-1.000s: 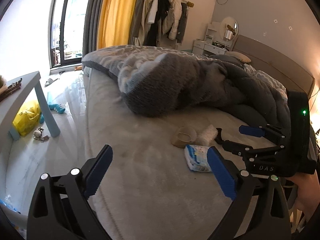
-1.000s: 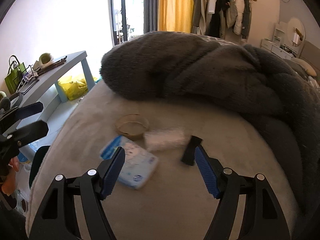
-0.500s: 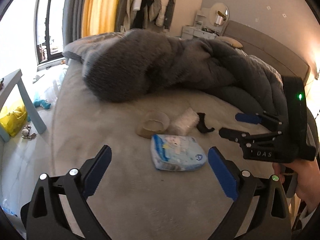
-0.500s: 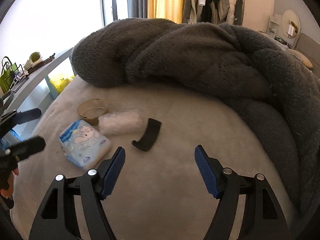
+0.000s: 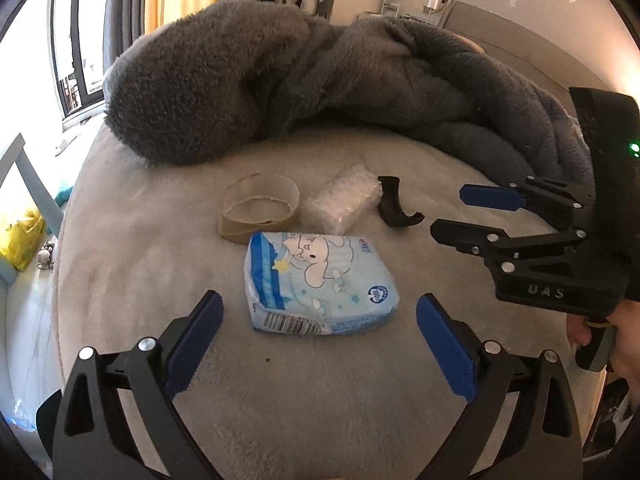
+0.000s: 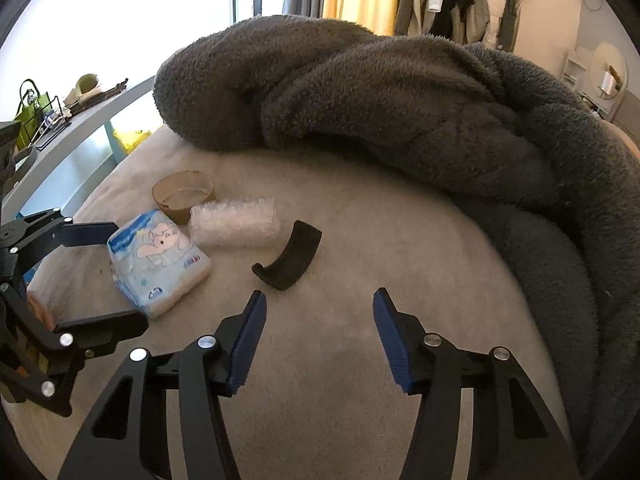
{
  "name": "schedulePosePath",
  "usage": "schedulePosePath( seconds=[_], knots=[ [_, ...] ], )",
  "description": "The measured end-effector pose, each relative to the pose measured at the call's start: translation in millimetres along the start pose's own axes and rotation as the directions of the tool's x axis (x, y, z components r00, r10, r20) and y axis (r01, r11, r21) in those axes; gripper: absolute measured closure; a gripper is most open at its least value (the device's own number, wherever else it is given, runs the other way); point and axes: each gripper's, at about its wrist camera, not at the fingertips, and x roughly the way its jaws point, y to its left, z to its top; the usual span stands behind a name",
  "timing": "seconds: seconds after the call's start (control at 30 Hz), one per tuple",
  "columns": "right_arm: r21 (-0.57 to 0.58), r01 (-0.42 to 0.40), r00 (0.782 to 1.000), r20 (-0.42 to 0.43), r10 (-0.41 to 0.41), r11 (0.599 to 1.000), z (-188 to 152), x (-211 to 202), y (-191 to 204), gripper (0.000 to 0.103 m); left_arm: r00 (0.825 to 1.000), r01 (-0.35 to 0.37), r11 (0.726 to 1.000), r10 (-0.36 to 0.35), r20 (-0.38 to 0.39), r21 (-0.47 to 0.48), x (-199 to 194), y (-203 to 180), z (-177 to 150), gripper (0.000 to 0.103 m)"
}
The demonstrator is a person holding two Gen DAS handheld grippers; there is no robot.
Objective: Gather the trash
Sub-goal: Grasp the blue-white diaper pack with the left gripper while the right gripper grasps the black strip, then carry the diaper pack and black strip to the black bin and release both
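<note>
Blue tissue pack point(image 5: 320, 284) lies just ahead of the unclenched, empty left claw point(image 5: 318, 330).

Both cameras ride on the handheld grippers, looking forward and steeply down along their fingers at the bed point(image 5: 132, 264), close over its surface. The left wrist view faces the tissue pack point(image 5: 320, 282) squarely; the right wrist view looks from farther right. They share the pack, cardboard ring point(image 6: 183, 197), bubble wrap point(image 6: 235, 222), black curved piece point(image 6: 289, 256) and grey blanket point(image 6: 380, 96).
</note>
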Motion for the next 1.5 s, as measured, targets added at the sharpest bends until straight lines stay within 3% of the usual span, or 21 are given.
schedulePosePath(
  seconds=[0.17, 0.37, 0.5, 0.83, 1.1, 1.5],
  knots=[
    [-0.014, -0.018, 1.0, -0.014, 0.017, 1.0, 0, 4, 3, 0.047, 0.999, -0.025, 1.0, 0.025, -0.021, -0.001, 10, -4, 4, 0.006],
    [-0.025, -0.04, 0.999, -0.017, 0.04, 0.999, 2, 9, 10, 0.051, 0.999, -0.015, 0.999, 0.014, -0.035, -0.031, 15, 2, 5, 0.027],
    [-0.003, -0.051, 0.999, -0.019, 0.051, 0.999, 7, 13, 12, 0.053, 1.0, 0.006, 0.999, -0.007, -0.022, -0.045, 8, 9, 3, 0.031],
    [0.11, -0.061, 0.996, -0.053, 0.067, 0.992, 11, 26, 10, 0.063, 0.999, 0.025, 0.998, -0.024, 0.03, -0.056, -17, 33, 2, 0.033],
    [0.178, -0.01, 0.996, -0.084, 0.026, 0.984, 15, 30, 6, 0.081, 0.997, 0.021, 0.997, -0.016, 0.069, -0.072, -35, 54, 1, 0.033],
    [0.196, 0.099, 0.995, -0.048, -0.092, 0.976, 33, 6, 1, 0.083, 0.994, 0.004, 0.995, 0.006, 0.105, -0.095, -61, 85, -5, 0.033]
  ],
)
